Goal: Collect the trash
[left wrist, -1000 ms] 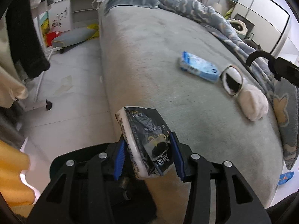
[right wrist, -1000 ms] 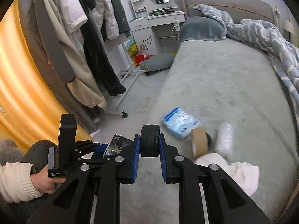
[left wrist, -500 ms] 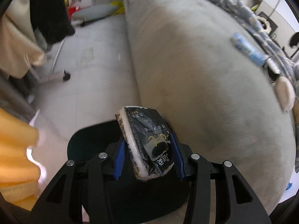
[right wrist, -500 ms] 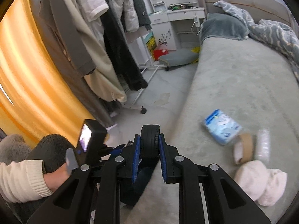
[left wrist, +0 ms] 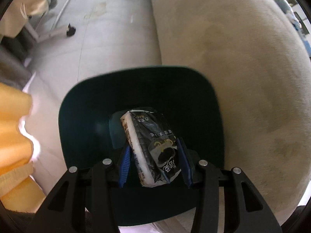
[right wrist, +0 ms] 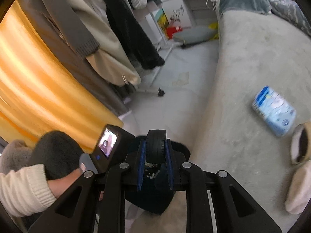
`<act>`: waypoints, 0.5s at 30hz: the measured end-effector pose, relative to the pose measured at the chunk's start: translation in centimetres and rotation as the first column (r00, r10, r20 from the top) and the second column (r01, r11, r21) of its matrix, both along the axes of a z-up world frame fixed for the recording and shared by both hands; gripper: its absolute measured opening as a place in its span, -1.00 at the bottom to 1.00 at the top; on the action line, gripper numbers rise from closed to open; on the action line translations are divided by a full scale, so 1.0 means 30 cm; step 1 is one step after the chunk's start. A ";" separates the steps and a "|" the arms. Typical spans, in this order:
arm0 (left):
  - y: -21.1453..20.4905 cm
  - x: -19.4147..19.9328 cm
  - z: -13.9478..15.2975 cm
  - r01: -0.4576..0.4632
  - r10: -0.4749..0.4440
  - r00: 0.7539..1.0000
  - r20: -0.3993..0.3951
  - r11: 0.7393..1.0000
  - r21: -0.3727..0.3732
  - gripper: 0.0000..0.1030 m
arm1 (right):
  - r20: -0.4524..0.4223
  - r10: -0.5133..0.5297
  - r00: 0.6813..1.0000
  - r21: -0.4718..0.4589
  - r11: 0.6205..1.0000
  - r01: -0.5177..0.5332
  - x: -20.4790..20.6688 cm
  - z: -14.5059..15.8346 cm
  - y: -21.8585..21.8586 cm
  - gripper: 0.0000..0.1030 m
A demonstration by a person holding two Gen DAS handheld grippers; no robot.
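Note:
My left gripper (left wrist: 153, 163) is shut on a black and white snack wrapper (left wrist: 151, 147) and holds it over the mouth of a dark green trash bin (left wrist: 81, 116) on the floor beside the bed. My right gripper (right wrist: 155, 151) is shut on a small black toy wheel (right wrist: 156, 145), also above the bin (right wrist: 182, 147), with the left gripper's handle and the hand holding it just to its left. On the bed lie a blue tissue pack (right wrist: 274, 112), a tape roll (right wrist: 300, 145) and a white cloth (right wrist: 299, 190).
The grey bed (left wrist: 233, 58) fills the right side. A clothes rack (right wrist: 108, 38) with hanging coats and its wheeled base (right wrist: 160, 93) stands on the left. An orange curtain (right wrist: 29, 77) hangs at the near left. A dressing table (right wrist: 194, 3) is at the far end.
Both grippers have swung left and down from over the bed to above the trash bin, each still holding its item. The bin now fills the left wrist view.

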State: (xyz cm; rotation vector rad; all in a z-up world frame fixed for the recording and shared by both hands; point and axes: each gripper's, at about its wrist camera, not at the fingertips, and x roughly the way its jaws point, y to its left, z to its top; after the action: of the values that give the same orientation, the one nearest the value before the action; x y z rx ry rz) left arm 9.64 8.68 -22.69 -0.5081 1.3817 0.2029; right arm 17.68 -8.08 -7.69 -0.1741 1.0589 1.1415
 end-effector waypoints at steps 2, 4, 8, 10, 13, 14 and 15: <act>0.014 -0.014 -0.020 -0.022 0.022 1.000 -0.023 0.999 -0.030 -0.07 | -0.007 0.010 1.000 -0.029 1.000 -0.010 -0.004 -0.032 0.026 -0.61; 0.030 -0.027 -0.036 -0.047 0.044 0.998 -0.039 0.997 -0.057 -0.07 | -0.011 0.013 1.000 -0.039 0.999 -0.013 -0.005 -0.048 0.041 -0.61; 0.053 -0.049 -0.059 -0.087 0.080 0.994 -0.076 0.991 -0.099 -0.04 | -0.022 0.018 1.000 -0.049 0.999 -0.019 -0.003 -0.072 0.067 -0.61; 0.064 -0.059 -0.064 -0.090 0.082 0.993 -0.085 0.991 -0.095 0.00 | -0.027 0.021 0.999 -0.054 0.998 -0.022 -0.001 -0.085 0.080 -0.61; 0.082 -0.068 -0.065 -0.100 0.092 0.991 -0.102 0.992 -0.081 0.09 | -0.035 0.024 0.999 -0.066 0.997 -0.027 0.005 -0.110 0.103 -0.61; 0.092 -0.074 -0.064 -0.108 0.100 0.989 -0.105 0.991 -0.078 0.12 | -0.038 0.026 0.999 -0.063 0.998 -0.029 0.006 -0.116 0.112 -0.61; 0.101 -0.081 -0.059 -0.117 0.109 0.989 -0.104 0.990 -0.079 0.19 | -0.044 0.029 0.999 -0.061 0.998 -0.031 0.009 -0.122 0.121 -0.61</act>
State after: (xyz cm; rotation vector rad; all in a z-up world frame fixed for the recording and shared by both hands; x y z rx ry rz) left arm 7.21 11.73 -24.45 -0.6549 1.4644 0.2655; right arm 17.96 -4.44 -11.35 -0.2151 1.1340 1.1448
